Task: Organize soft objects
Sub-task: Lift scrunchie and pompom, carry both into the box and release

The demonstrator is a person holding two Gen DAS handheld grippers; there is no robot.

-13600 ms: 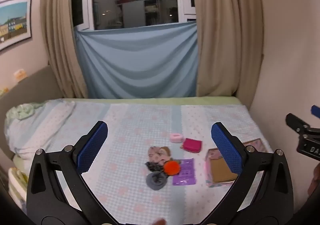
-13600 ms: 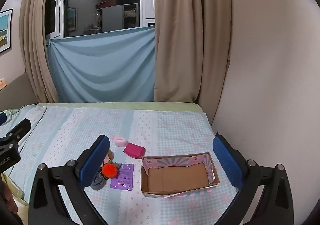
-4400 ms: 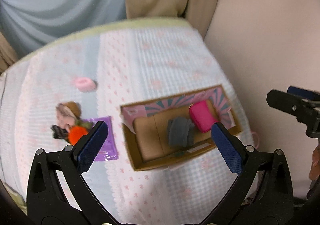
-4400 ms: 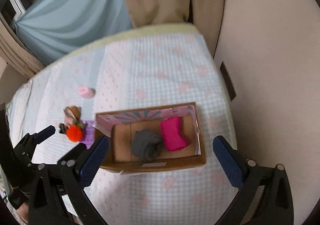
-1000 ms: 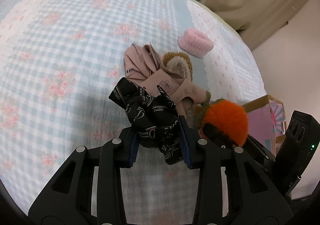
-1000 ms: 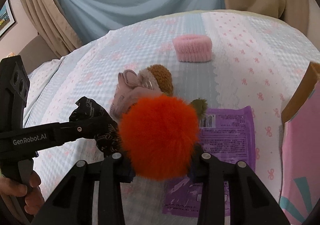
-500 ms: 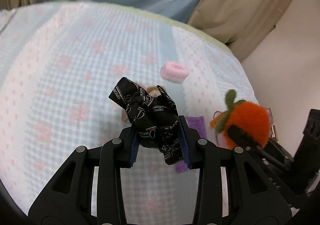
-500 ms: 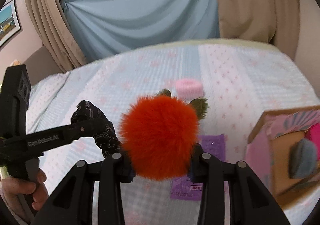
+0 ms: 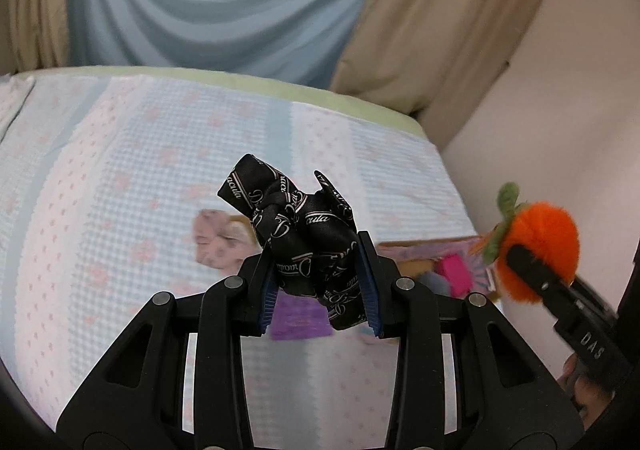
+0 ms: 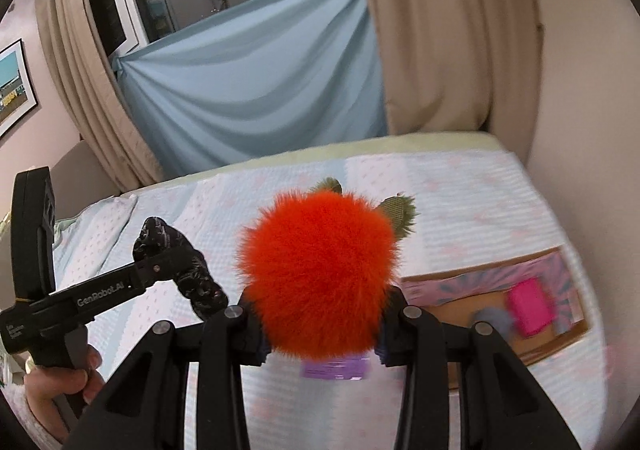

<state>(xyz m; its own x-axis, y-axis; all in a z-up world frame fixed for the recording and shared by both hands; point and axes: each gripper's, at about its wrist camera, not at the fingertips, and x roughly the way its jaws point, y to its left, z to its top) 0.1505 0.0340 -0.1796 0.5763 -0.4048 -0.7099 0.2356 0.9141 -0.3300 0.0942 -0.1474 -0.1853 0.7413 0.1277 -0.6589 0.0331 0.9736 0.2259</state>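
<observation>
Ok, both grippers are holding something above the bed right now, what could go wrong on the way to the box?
The black scrunchie bulges well past the left gripper pads, so it might slip out.

The orange pompom fills the right gripper camera's view and hides the bed below.

The cardboard box already holds two items, so both drops could crowd one spot.

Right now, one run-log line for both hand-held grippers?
left hand-held gripper: shut on black scrunchie | right hand-held gripper: shut on orange pompom | cardboard box: grey and pink items inside

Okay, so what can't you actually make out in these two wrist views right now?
- Purple packet, right wrist view: mostly hidden behind the orange pompom.
- Cardboard box, left wrist view: blurred and partly hidden, contents unclear.
- Beige fabric item, left wrist view: blurred, partly behind the black scrunchie.
</observation>
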